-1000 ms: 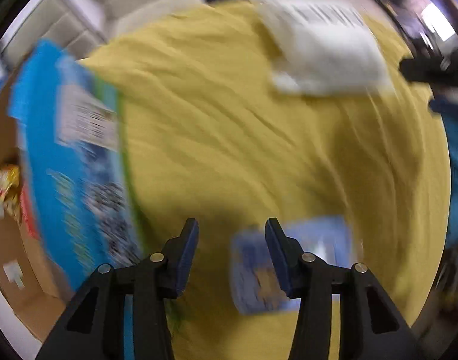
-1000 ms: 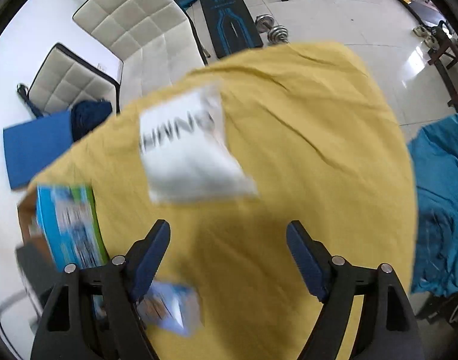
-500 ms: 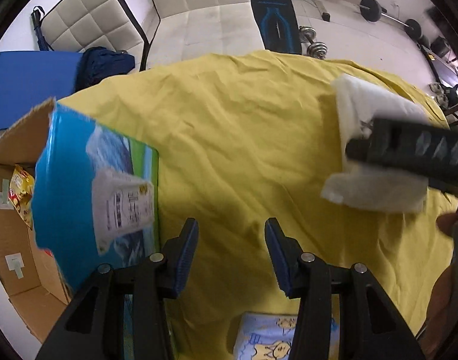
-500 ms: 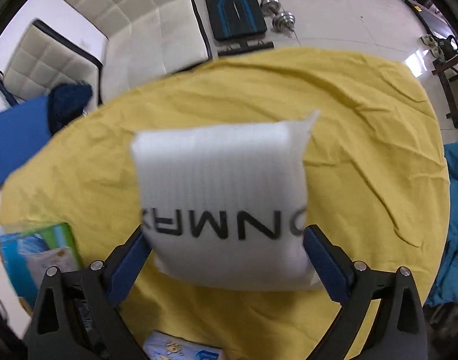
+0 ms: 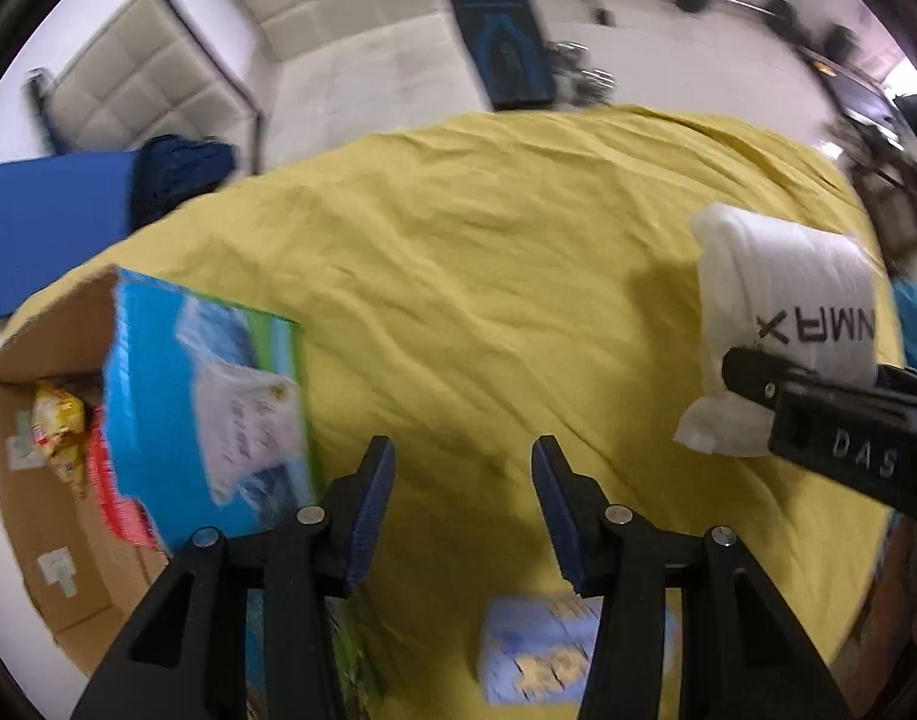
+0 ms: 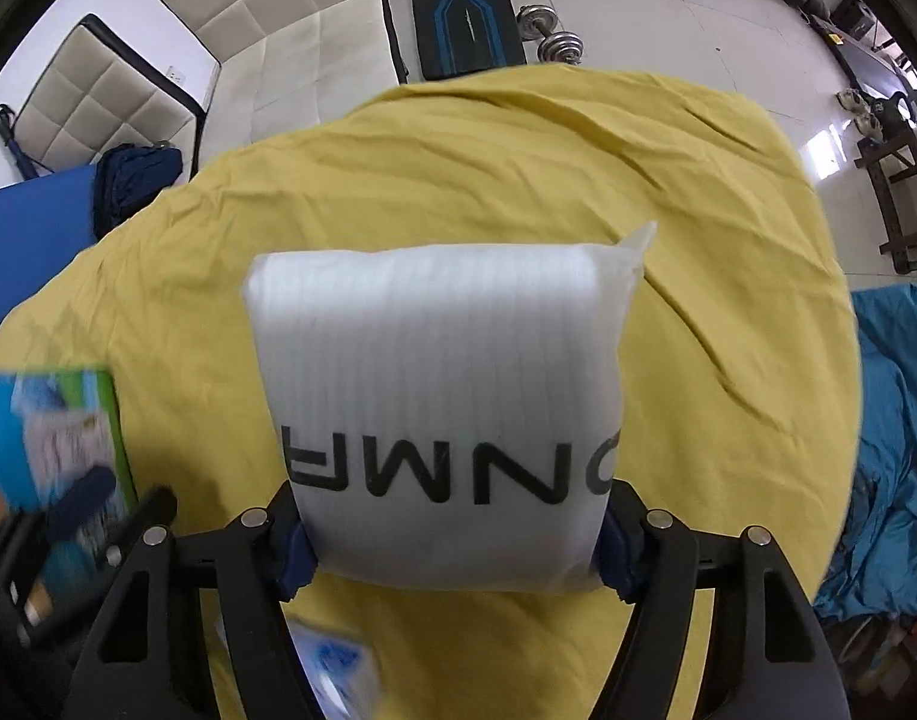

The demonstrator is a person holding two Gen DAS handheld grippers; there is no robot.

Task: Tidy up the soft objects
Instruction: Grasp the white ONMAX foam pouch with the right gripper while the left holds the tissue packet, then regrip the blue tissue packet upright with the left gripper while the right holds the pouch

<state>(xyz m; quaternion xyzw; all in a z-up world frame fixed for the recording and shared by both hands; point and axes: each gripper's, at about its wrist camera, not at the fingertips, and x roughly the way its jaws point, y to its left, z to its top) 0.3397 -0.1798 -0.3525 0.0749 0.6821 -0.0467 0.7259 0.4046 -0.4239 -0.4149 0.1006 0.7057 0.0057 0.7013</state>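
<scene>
Left wrist view: left gripper [image 5: 461,501] spread, nothing between its fingers, hovering over the yellow cloth [image 5: 488,276]. Small blue tissue pack [image 5: 539,651] lies on the cloth just below the fingertips, partly behind the right finger. Cardboard box [image 5: 35,516] sits at the left edge with snack packets inside; a large blue-green pack [image 5: 200,402] leans over its rim onto the cloth. At right, the white foam pack [image 5: 782,306] is off the cloth, pinched by the right gripper, whose body [image 5: 842,444] enters from the edge.

Right wrist view: right gripper [image 6: 455,546] clamped on the white foam pack [image 6: 446,402], both pads pressing its lower sides, black lettering facing the camera. Yellow cloth [image 6: 518,168] lies below it. Blue-green pack [image 6: 50,438] at far left, blurred.
</scene>
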